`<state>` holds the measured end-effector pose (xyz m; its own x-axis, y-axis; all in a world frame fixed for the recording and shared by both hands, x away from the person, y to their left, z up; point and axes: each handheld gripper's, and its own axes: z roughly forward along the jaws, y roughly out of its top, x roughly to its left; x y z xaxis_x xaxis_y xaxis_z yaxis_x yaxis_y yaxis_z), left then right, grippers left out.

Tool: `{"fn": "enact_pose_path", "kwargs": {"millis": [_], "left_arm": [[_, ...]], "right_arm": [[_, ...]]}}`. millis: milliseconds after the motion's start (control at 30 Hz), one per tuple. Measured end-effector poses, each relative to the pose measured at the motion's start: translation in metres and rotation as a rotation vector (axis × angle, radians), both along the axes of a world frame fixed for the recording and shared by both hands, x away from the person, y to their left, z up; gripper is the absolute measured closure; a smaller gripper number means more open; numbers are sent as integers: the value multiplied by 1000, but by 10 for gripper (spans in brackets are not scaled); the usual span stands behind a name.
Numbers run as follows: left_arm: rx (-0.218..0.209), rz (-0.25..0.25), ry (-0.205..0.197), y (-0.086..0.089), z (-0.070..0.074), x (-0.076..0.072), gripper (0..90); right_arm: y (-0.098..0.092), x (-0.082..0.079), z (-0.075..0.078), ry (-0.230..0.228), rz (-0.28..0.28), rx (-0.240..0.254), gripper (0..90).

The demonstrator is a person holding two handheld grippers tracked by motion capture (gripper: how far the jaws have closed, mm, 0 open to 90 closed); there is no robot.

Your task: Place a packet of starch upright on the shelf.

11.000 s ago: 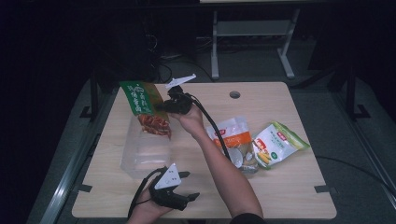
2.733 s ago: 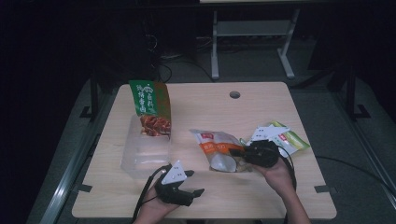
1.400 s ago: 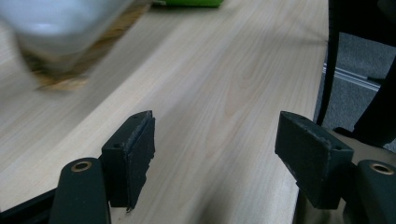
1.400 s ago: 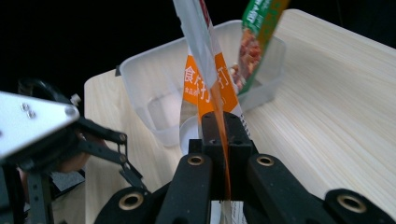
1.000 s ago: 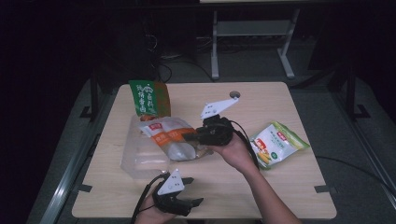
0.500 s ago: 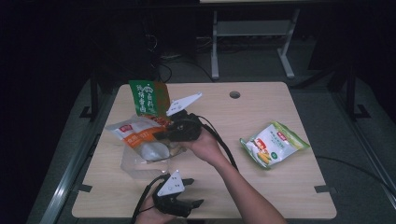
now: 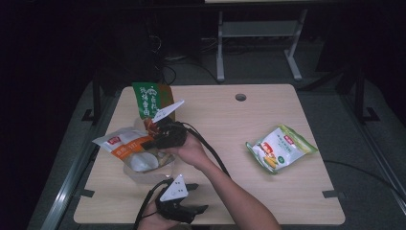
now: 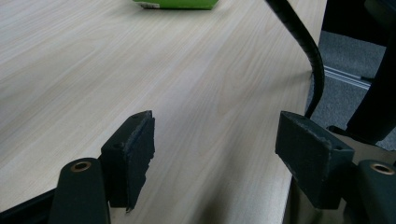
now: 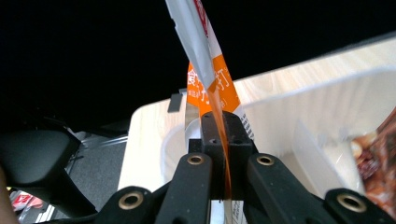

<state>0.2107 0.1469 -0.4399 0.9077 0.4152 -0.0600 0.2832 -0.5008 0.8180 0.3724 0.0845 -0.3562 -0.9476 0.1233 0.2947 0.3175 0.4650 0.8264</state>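
My right gripper [image 7: 152, 140] is shut on the edge of an orange-and-white snack bag [image 7: 125, 146] and holds it over the left part of a clear plastic bin [image 7: 143, 173]. In the right gripper view the jaws [image 9: 219, 122] pinch the bag [image 9: 212, 81] edge-on, above the bin's pale wall [image 9: 322, 100]. A green packet with red-brown food [image 7: 151, 99] stands at the bin's far end. My left gripper [image 7: 200, 197] rests near the table's front edge, open with nothing in it; its view shows the pads [image 8: 134, 150] wide apart over bare wood.
A green-and-yellow snack bag [image 7: 280, 149] lies flat on the right half of the table [image 7: 268, 115]. A cable hole [image 7: 241, 97] sits near the far edge. The right gripper's cable [image 7: 210, 152] trails along the forearm. Dark floor and a metal stand lie beyond the table.
My right gripper has carried the orange-and-white bag to the left and a little lower, from the bin's right side to over its left part. The left gripper has stayed put.
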Motion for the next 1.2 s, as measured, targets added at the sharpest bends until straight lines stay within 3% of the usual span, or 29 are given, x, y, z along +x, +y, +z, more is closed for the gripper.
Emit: {"fn": "enact_pose_path", "kwargs": {"millis": [100,233,333,500,633,733,833,967,1033,1067,1167,1200], "left_arm": [[1,-1,1,1,0,0,280],[-3,5,3,1,0,0,279],[1,-1,-1,0,0,0,279],[-3,-4,-1,-1,0,0,279],[-1,-10,1,-2,0,-1,279],[1,-13,2,-3,-1,-1,278],[4,-19,0,-3,-1,-1,278],[3,-24,3,-5,-1,-3,277],[1,-22,7,-5,-1,-4,276],[4,-26,6,-5,-1,-4,276],[7,-35,0,-6,-1,-3,276],[8,-37,0,-6,-1,-3,276]], "right_arm": [[6,1,-15,10,15,-53,895],[7,1,-17,-9,19,-79,887],[14,0,-11,-45,46,-152,820],[30,2,-13,-61,101,-269,709],[35,3,-19,-57,109,-298,824],[32,2,-21,-56,95,-289,898],[30,1,-21,-52,87,-275,900],[20,-5,-14,-26,40,-170,900],[15,-6,-11,-27,20,-94,900],[11,-6,-10,-4,9,-54,900],[6,-6,-19,-4,-1,-23,900],[4,-6,-26,25,-13,-20,900]]}}
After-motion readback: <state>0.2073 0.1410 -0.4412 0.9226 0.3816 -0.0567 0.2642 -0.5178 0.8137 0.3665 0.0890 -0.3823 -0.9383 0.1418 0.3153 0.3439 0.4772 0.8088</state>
